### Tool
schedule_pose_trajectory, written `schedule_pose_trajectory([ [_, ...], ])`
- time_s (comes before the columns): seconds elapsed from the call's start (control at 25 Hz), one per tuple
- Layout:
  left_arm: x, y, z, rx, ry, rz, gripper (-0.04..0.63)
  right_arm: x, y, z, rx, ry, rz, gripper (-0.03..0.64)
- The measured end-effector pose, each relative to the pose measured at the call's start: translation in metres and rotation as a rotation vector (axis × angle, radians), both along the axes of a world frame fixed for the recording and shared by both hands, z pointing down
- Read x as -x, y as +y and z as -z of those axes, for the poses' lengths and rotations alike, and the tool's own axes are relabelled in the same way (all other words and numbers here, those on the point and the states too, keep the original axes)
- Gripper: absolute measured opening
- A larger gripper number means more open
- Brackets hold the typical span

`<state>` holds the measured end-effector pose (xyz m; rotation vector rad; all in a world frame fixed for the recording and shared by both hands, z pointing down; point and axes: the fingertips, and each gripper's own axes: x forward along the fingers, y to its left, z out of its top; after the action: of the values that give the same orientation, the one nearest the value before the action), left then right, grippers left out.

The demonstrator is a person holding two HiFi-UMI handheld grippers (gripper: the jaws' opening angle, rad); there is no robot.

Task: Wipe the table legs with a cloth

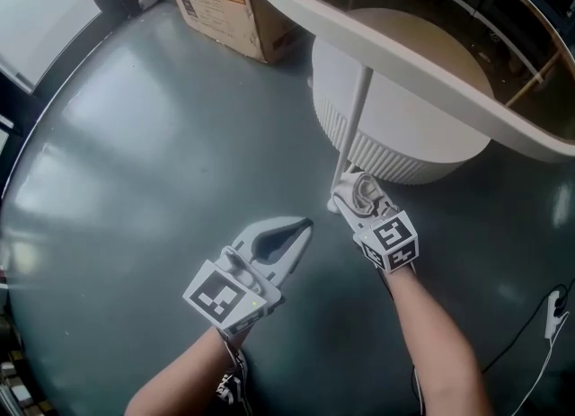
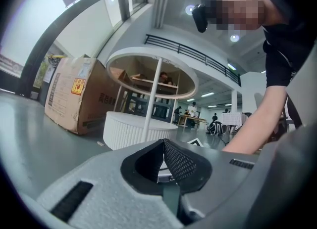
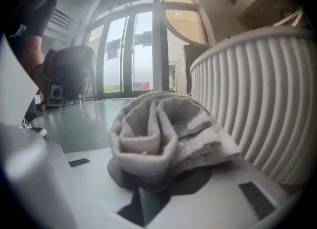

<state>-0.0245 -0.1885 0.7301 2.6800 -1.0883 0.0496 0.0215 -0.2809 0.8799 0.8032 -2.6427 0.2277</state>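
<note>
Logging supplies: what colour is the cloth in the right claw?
Pale grey cloth, clearest in the right gripper view.

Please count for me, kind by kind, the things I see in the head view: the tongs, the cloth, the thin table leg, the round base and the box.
cloth: 1
tongs: 2 (left tongs shut, empty; right tongs shut on the cloth)
table leg: 1
ribbed white base: 1
cardboard box: 1
Total: 6
</note>
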Motion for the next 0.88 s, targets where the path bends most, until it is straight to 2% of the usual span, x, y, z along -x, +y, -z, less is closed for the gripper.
schedule_pose_trajectory([
  [0.12, 0.003, -0.001, 0.007, 0.005, 0.002, 0.003, 0.005, -0.005, 0.005, -0.001, 0.195, 0.01, -0.028, 0.078],
  [0.16, 0.006, -0.002, 0.012, 0.009, 0.006, 0.014, 0.005, -0.004, 0.012, 0.015, 0.217, -0.002, -0.026, 0.078],
  [0.2, 0.01, -0.004, 0.019, 0.01, 0.011, 0.028, 0.005, 0.0, 0.022, 0.042, 0.195, -0.033, -0.009, 0.081],
  [0.28, 0.019, -0.012, 0.043, -0.015, 0.02, 0.058, 0.005, 0.011, 0.038, 0.128, 0.059, -0.155, 0.037, 0.08],
  [0.4, 0.026, -0.023, 0.089, -0.102, 0.038, 0.086, 0.005, 0.024, 0.055, 0.27, -0.187, -0.371, 0.071, 0.08],
  [0.44, 0.028, -0.024, 0.102, -0.124, 0.048, 0.093, 0.005, 0.027, 0.057, 0.306, -0.242, -0.428, 0.067, 0.081],
  [0.52, 0.03, -0.027, 0.123, -0.144, 0.071, 0.115, 0.005, 0.029, 0.051, 0.35, -0.287, -0.513, 0.034, 0.081],
  [0.68, 0.032, -0.028, 0.129, -0.176, 0.073, 0.133, 0.005, 0.029, 0.022, 0.358, -0.242, -0.569, -0.054, 0.08],
  [0.88, 0.023, -0.018, 0.104, -0.126, 0.064, 0.112, 0.005, 0.02, 0.012, 0.334, -0.197, -0.573, -0.106, 0.078],
])
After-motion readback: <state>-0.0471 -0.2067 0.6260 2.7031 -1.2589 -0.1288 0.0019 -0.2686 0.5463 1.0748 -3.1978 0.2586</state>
